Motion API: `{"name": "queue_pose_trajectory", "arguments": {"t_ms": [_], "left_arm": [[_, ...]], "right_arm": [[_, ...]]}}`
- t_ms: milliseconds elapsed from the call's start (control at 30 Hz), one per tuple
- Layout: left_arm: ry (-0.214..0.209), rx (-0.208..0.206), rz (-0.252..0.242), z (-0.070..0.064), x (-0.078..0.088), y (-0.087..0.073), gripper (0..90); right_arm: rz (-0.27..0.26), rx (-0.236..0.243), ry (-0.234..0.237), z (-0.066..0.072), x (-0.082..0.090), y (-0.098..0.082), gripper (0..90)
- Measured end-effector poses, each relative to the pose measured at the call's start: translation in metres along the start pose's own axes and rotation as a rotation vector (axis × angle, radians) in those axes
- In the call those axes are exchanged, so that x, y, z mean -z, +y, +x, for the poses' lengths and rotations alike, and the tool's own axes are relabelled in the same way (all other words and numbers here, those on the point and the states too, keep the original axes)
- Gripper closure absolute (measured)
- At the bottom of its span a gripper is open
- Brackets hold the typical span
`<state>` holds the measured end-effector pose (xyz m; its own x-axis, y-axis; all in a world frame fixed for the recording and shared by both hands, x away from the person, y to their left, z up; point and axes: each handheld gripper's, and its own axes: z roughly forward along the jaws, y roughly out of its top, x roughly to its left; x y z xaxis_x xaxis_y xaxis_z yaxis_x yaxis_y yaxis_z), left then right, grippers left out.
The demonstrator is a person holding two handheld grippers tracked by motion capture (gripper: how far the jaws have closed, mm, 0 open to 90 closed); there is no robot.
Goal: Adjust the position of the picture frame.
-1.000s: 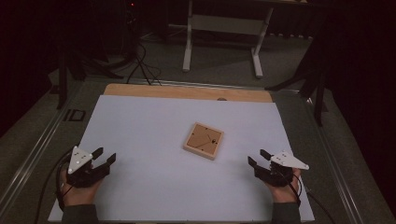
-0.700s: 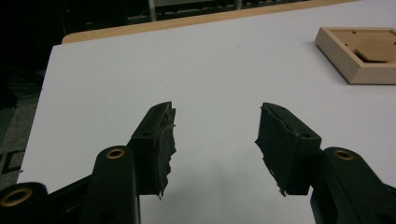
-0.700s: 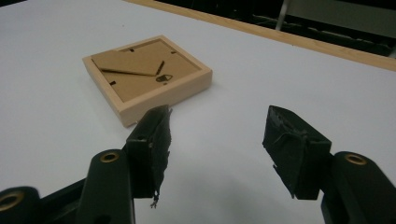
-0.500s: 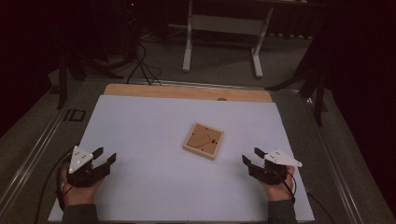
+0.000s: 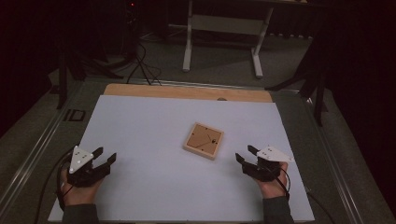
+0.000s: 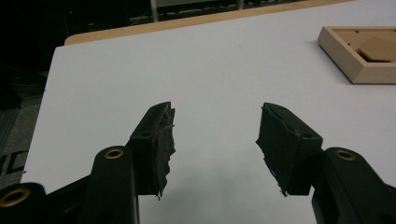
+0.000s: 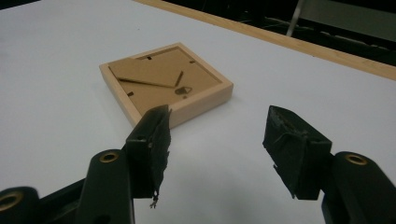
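A small square wooden picture frame (image 5: 203,140) lies face down near the middle of the white table top (image 5: 154,126), its brown backing board up. It also appears at the upper right in the left gripper view (image 6: 362,52) and ahead of the jaws in the right gripper view (image 7: 164,82). My left gripper (image 5: 104,156) rests at the front left, open, nothing between its pads (image 6: 156,142). My right gripper (image 5: 245,154) sits at the front right, open and empty, pointing toward the frame a short way off; its fingertips (image 7: 152,135) are clear of the frame's near edge.
A wooden strip (image 5: 187,92) runs along the table's far edge. Metal rails (image 5: 42,140) border the table's sides. Beyond the table stand a white desk frame (image 5: 224,42) and cables on the dark floor (image 5: 140,65).
My right gripper has slid left and slightly forward, toward the picture frame. The left gripper and the frame have stayed where they were.
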<state>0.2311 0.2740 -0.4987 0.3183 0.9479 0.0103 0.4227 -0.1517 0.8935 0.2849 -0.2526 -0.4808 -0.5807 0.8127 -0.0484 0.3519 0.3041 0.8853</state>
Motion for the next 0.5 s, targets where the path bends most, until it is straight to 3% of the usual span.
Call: {"name": "queue_pose_trajectory", "arguments": {"t_ms": [500], "left_arm": [[0.001, -0.002, -0.002, 0.000, 0.000, 0.000, 44.6]], "right_arm": [[0.006, -0.011, 0.017, 0.003, -0.017, 0.014, 40.6]]}}
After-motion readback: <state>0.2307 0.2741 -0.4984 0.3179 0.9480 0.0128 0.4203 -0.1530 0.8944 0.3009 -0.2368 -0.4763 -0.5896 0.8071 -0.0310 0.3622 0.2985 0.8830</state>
